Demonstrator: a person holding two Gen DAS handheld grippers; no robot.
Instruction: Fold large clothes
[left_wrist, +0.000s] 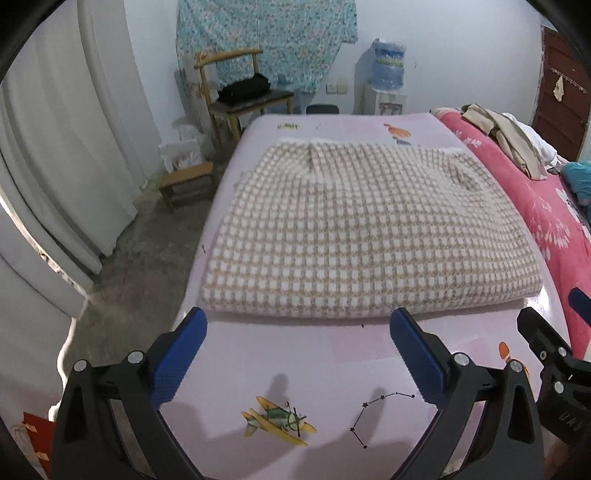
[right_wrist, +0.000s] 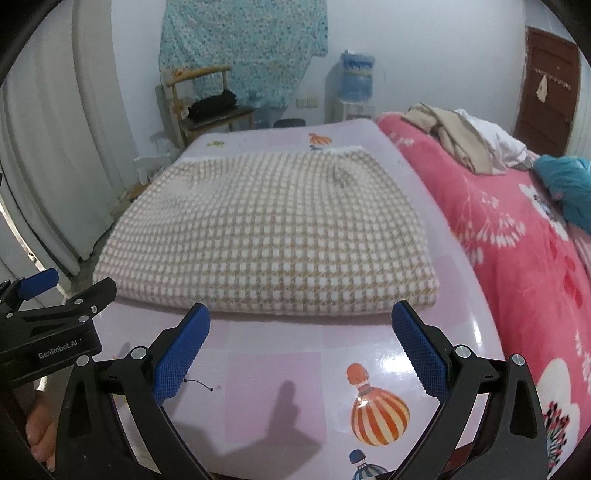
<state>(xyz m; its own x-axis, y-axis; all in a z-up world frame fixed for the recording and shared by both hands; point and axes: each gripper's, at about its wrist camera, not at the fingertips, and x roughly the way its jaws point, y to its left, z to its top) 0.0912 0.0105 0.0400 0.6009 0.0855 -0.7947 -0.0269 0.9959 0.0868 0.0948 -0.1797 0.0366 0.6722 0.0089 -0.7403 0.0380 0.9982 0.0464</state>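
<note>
Both grippers, left (left_wrist: 297, 325) and right (right_wrist: 301, 321), gape empty; checked garment (left_wrist: 354, 236) at twelve o'clock, long axis crosswise; hot-air balloon print (right_wrist: 380, 413) shows rightward only.

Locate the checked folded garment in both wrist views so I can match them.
Left wrist: checked garment centre, slightly right, beyond the open left gripper.
Right wrist: centre-left, beyond the open right gripper.
Shared landmark: water bottle at the far wall.
</note>
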